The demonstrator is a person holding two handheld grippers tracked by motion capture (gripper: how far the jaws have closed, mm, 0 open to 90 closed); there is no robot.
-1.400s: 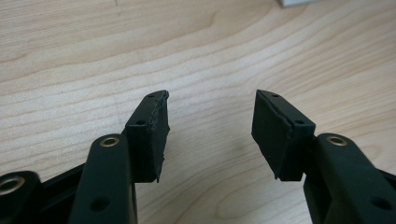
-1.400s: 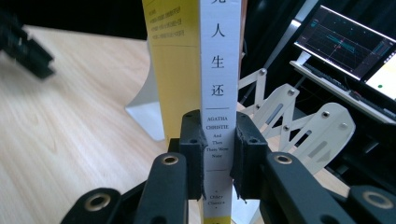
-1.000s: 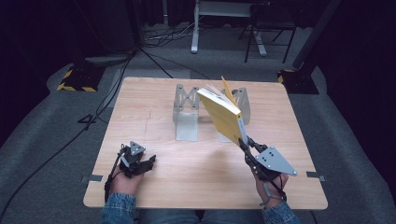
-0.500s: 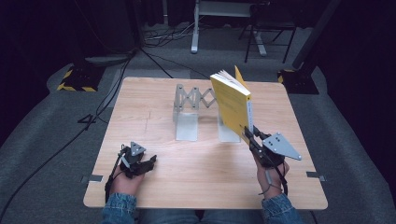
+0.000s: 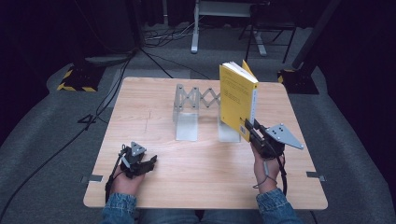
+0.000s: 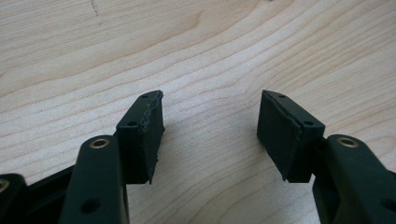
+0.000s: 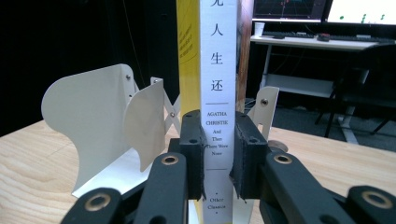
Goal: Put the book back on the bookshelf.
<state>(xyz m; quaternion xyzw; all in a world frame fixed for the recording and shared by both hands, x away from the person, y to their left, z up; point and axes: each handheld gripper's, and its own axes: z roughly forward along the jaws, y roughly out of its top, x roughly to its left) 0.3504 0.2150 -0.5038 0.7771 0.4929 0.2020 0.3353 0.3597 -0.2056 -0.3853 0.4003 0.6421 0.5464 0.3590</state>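
Note:
A yellow book (image 5: pixel 238 100) with a white spine (image 7: pixel 217 84) stands upright in the air, held near its lower end by my right gripper (image 5: pixel 254 133), which is shut on it. In the right gripper view the jaws squeeze the spine from both sides. Just behind the book is a white expandable book rack (image 5: pixel 198 114) with metal end plates (image 7: pixel 88 130). My left gripper (image 5: pixel 147 163) rests low on the wooden table (image 5: pixel 154 98) at the front left, open, with bare wood between its pads (image 6: pixel 142 135).
The table's front edge lies close to both hands. Beyond the far edge are cables on the floor, a yellow-and-black striped base (image 5: pixel 74 79) and a desk frame (image 5: pixel 224 21). A desk with monitors (image 7: pixel 327 11) stands in the background of the right gripper view.
The right gripper has turned the book from tilted to upright and carried it slightly right, near the rack's right end. The left gripper has stayed put.

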